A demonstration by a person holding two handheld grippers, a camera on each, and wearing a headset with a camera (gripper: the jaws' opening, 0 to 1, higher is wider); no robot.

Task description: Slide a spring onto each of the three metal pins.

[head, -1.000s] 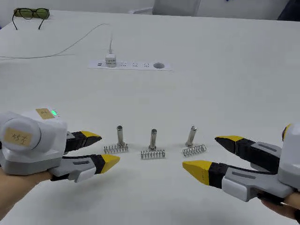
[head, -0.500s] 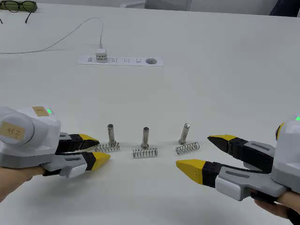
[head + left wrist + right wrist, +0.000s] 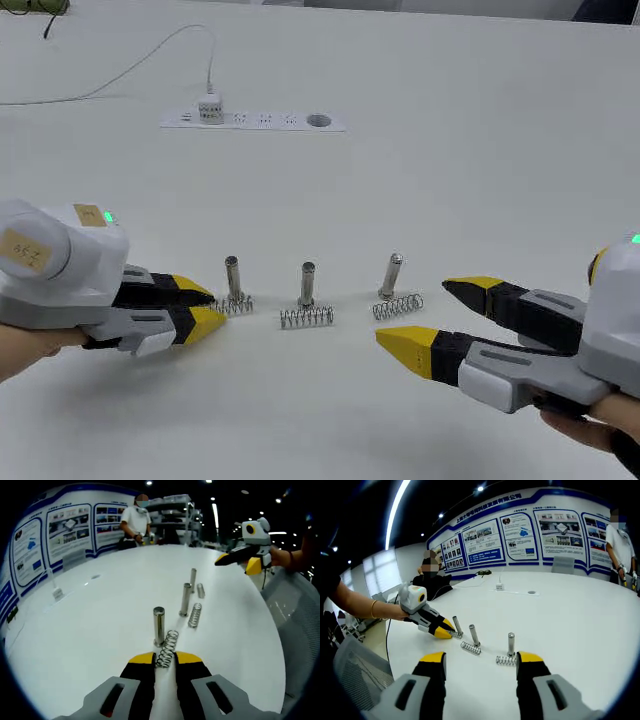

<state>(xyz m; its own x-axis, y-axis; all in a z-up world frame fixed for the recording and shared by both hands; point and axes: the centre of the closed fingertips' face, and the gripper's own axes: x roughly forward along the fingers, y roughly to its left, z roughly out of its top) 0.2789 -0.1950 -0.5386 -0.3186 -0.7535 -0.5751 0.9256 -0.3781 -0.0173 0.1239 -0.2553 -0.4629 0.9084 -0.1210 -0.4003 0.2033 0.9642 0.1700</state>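
Note:
Three metal pins stand upright in a row on the white table: left pin (image 3: 232, 275), middle pin (image 3: 307, 282), right pin (image 3: 392, 273). In front of each lies a spring: left spring (image 3: 232, 306), middle spring (image 3: 306, 318), right spring (image 3: 398, 306). My left gripper (image 3: 203, 306) is low on the table. Its jaws are narrowed to either side of the near end of the left spring (image 3: 167, 647), still slightly apart. The spring rests on the table beside its pin (image 3: 159, 625). My right gripper (image 3: 413, 312) is wide open and holds nothing, just right of the right spring (image 3: 505, 660).
A white power strip (image 3: 255, 121) with a plugged-in charger (image 3: 209, 108) and a cable lies further back. Glasses (image 3: 30, 5) rest at the far left corner. A person (image 3: 136, 520) stands beyond the table, and another person (image 3: 431, 575) sits at its far side.
My left gripper's jaws have narrowed and moved right up to the left spring's end. The right gripper stays wide open, almost unmoved. The head camera has shifted.

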